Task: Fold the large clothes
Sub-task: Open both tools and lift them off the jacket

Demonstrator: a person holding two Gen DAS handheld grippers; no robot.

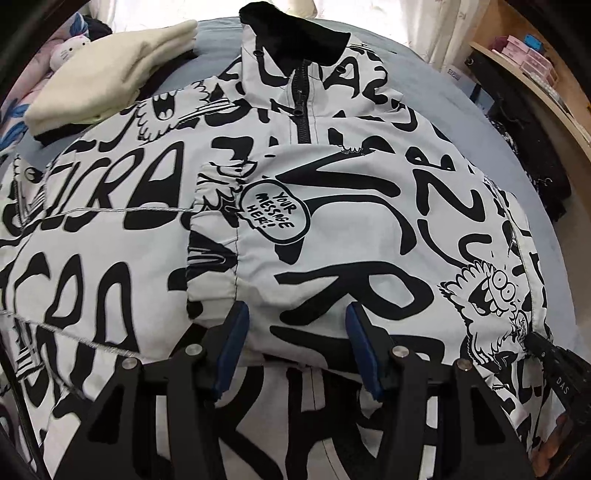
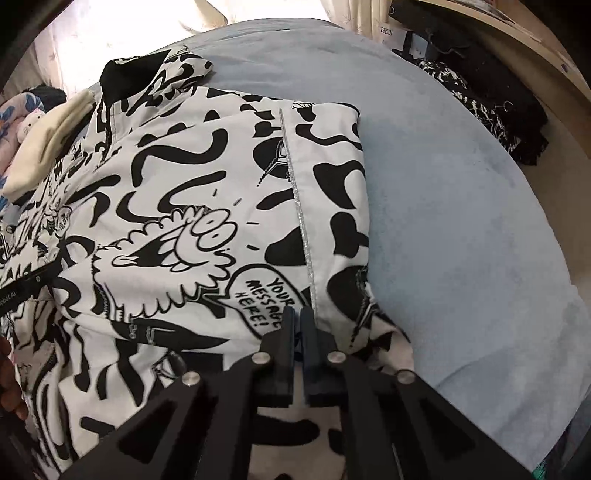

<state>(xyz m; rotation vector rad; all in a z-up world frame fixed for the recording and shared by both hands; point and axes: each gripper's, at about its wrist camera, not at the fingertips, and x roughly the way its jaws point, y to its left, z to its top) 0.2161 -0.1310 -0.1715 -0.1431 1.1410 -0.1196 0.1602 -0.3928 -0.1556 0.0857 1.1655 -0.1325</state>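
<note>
A white jacket [image 1: 332, 206] with black graffiti lettering lies zipped and front-up on the bed, its black collar [image 1: 295, 29] at the far end. A sleeve is folded across its chest. My left gripper [image 1: 297, 317] hangs open just over the lower front, blue pads wide apart, with fabric lying under the gap. In the right wrist view the jacket [image 2: 184, 206] fills the left half. My right gripper [image 2: 297, 314] is shut, its tips down on the cloth beside a silver seam [image 2: 303, 236]. No fabric shows between its pads.
A folded cream garment [image 1: 110, 74] and a plush toy [image 1: 70, 50] lie at the far left. Bare blue bedsheet [image 2: 461, 221] stretches right of the jacket. A black patterned garment [image 2: 491, 107] is heaped at the bed's right edge, below a wooden shelf [image 1: 535, 85].
</note>
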